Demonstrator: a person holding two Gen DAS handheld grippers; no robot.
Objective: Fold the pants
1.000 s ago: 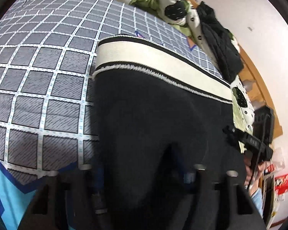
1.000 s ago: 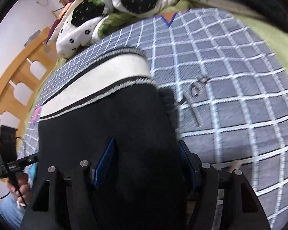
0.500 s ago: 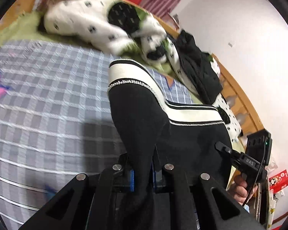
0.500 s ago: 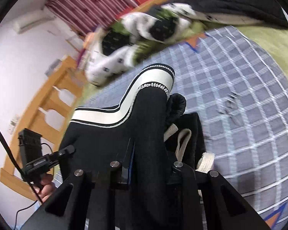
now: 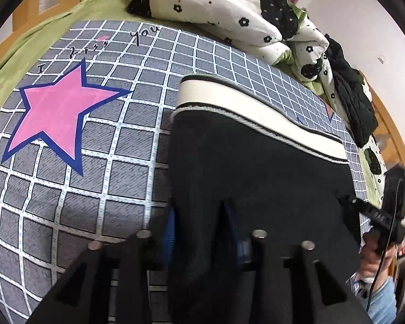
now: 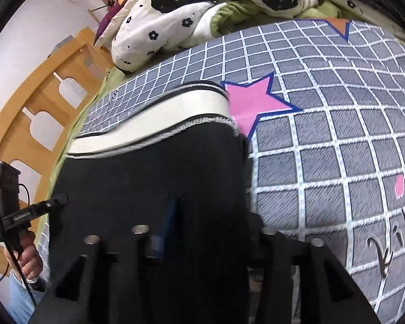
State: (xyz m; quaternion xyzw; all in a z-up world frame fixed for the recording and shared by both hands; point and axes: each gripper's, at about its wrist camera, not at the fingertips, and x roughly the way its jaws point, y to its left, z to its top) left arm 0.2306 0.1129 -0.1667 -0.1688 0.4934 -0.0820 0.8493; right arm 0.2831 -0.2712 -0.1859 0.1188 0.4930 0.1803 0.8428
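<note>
1. Spreading under everything was the grey grid bedsheet [image 5: 67,189], its pink star [image 5: 51,118] off to the left in the left wrist view, and a flowered duvet [image 5: 229,13] was bunched at the far end.
2. The black pants [image 5: 256,175] lay flat on that sheet, and they filled the near middle of both views. Their cream waistband [image 5: 256,113] was the far edge, running left to right, so their long axis ran from the waistband back towards the grippers.
3. The left gripper [image 5: 199,232] sat at the near left side of the pants, with dark cloth rising between its blue pads. Its jaws had just been opening, and they stood partly apart. Whether the pads pressed the fabric was hard to tell.
4. The right gripper [image 6: 210,229] mirrored it at the near right side, with cloth again between its fingers. Its jaws had also just been opening, and they stood somewhat wider.
5. Each gripper sat about as near to the cloth as the other. Judging from that, the coming fold would run away from the fingers, towards the waistband.
6. A person's hand [image 6: 27,256] gripped the other handle at the near left of the right wrist view.
</note>
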